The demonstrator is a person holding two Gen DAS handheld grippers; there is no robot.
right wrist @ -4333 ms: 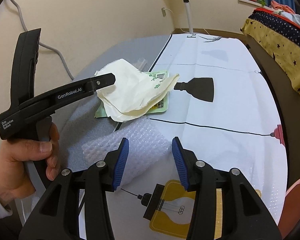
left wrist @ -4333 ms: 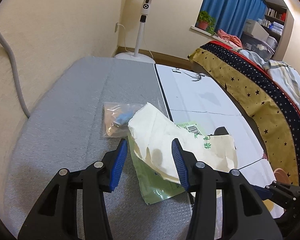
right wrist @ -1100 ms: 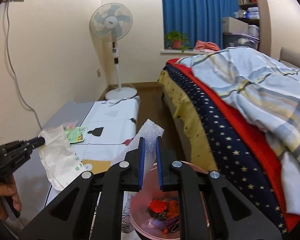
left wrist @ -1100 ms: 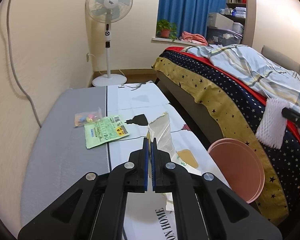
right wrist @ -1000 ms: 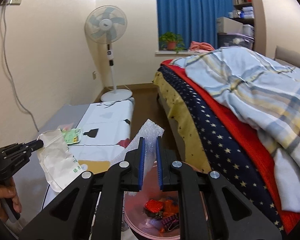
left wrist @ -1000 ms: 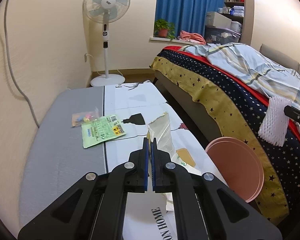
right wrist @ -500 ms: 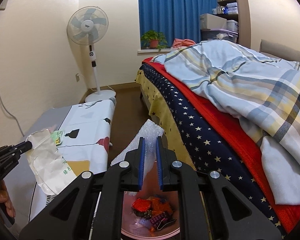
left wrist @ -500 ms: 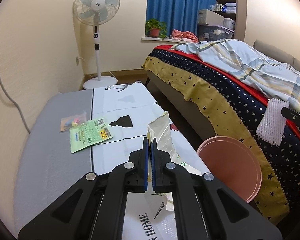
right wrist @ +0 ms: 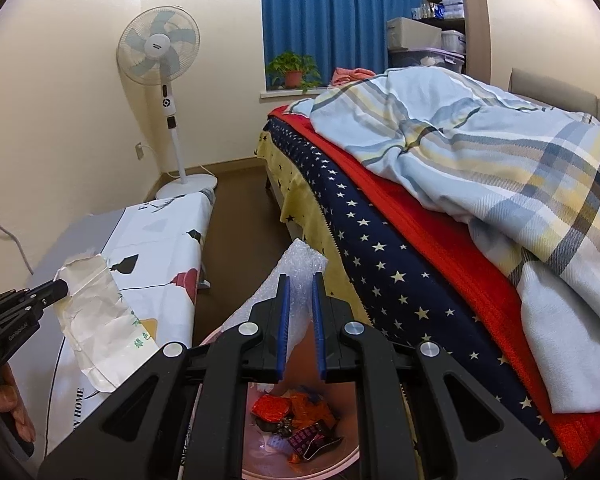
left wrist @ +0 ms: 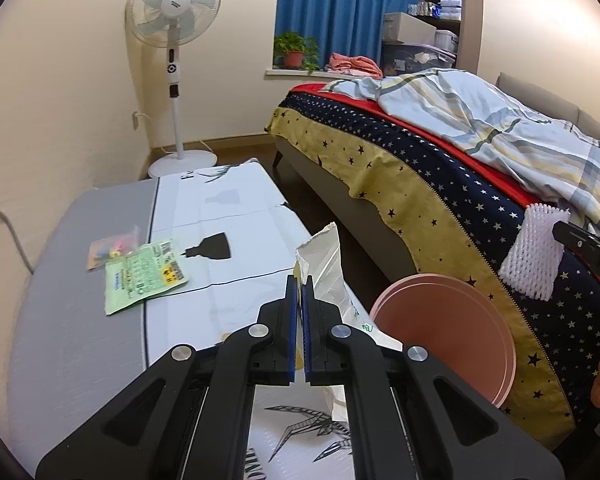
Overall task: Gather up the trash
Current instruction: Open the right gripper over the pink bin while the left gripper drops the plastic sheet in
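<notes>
Bubble wrap [right wrist: 300,268] in down-tilted right tongs [right wrist: 299,300]

both tools [left wrist: 299,304] [right wrist: 299,320] clamped, angled down

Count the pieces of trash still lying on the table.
2: a green packet straddling the grey-white seam, and a small clear bag just behind it on the table. Others may be hidden.

Crinkled pale paper bag [left wrist: 327,268], knobbly translucent bubble wrap [right wrist: 300,268], smooth matt pink plastic bin [left wrist: 452,332], and a glossy printed table cover [left wrist: 236,216].
</notes>
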